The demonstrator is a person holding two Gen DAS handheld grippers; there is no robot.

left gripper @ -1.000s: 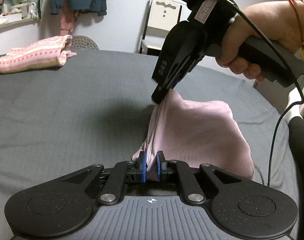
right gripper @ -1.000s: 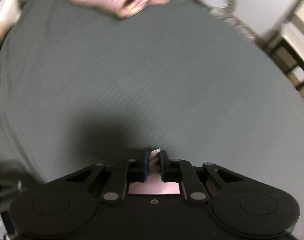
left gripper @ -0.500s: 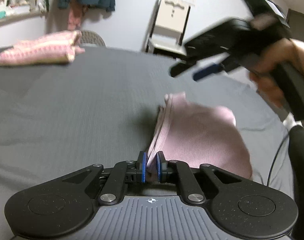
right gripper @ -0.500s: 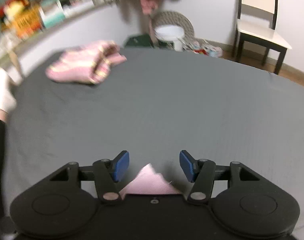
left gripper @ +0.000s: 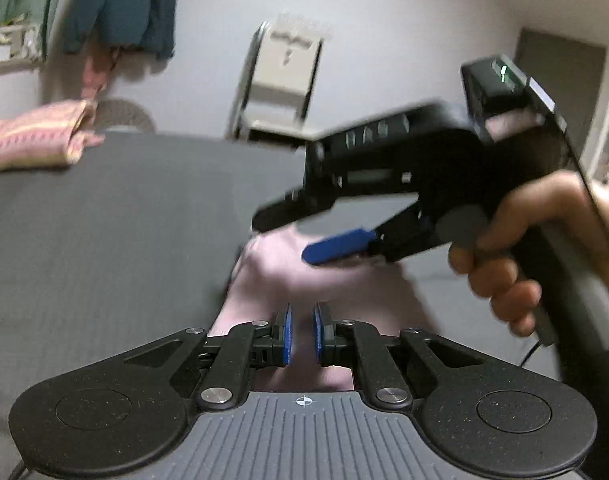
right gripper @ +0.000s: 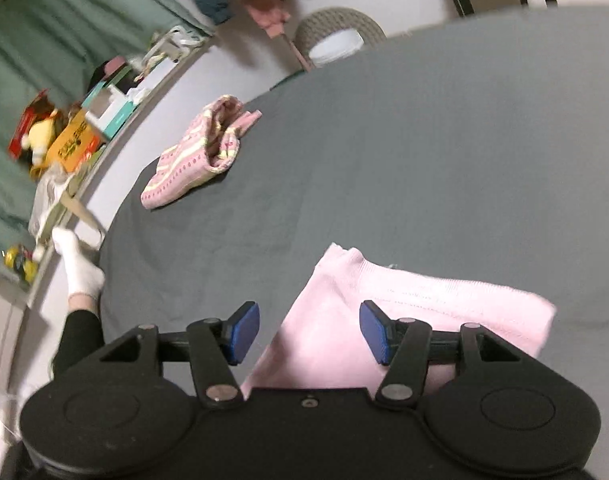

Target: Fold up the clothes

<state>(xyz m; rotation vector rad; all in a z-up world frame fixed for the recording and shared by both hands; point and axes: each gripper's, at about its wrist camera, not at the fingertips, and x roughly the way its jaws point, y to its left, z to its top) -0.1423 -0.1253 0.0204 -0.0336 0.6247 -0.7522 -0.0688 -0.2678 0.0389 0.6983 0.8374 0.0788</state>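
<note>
A plain pink ribbed garment (left gripper: 344, 280) lies folded on the dark grey sheet (left gripper: 104, 220). My left gripper (left gripper: 302, 336) is low at the garment's near edge, its blue pads shut on a fold of the cloth. In the left wrist view, a hand holds my right gripper (left gripper: 284, 238) in the air over the garment, blurred, with its jaws wide apart. From the right wrist view, the right gripper (right gripper: 309, 332) is open and empty above the pink garment (right gripper: 424, 300), which rests flat with one corner pointing away.
A folded pink striped garment (right gripper: 196, 156) sits at the far edge of the grey sheet (right gripper: 424, 140). A foot in a white sock (right gripper: 78, 264) is beside the left edge. A cluttered shelf (right gripper: 84, 120), wicker basket (right gripper: 336, 36) and chair (left gripper: 284, 80) stand beyond.
My right gripper opened, let go of the pink garment and lifted back over it. The garment dropped flat. The left gripper stayed shut on its edge.
</note>
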